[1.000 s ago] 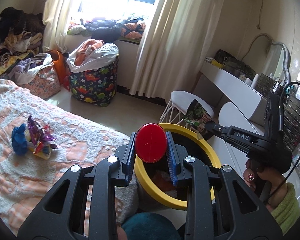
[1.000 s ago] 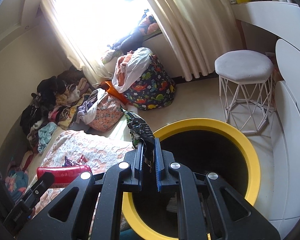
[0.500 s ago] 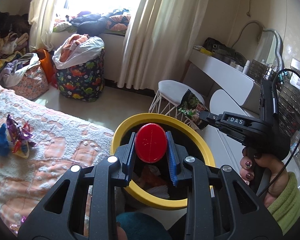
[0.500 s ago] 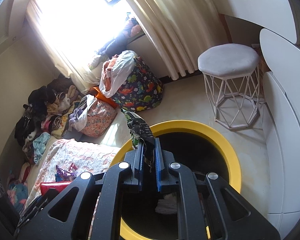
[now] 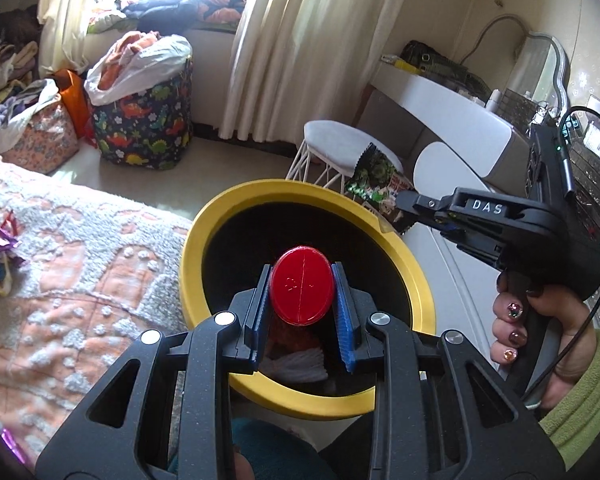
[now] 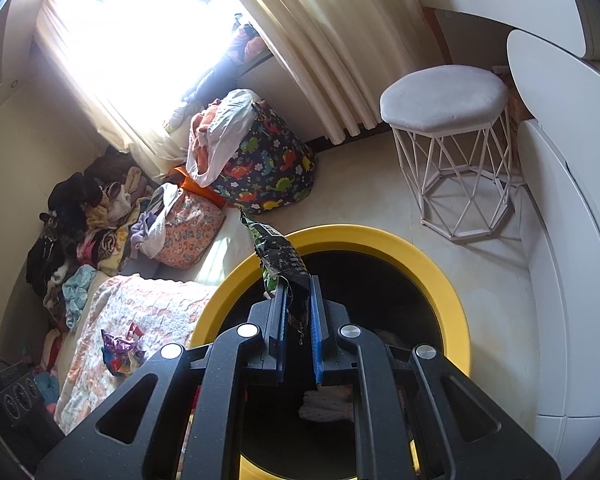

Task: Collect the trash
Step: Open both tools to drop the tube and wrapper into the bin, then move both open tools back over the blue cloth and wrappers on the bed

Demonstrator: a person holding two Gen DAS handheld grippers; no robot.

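Two grippers are held over a yellow-rimmed bin [image 5: 418, 280] that stands beside the bed [image 5: 79, 264]. The left gripper [image 5: 302, 300] is pinched on a red container [image 5: 302, 297], seen end-on, so its length is hidden. The right gripper [image 6: 297, 312] is pressed together on a crumpled snack wrapper [image 6: 277, 258] above the bin's far-left rim. Pale and orange trash lies inside the bin, mostly hidden behind the fingers. More wrappers [image 6: 121, 350] are left on the bed.
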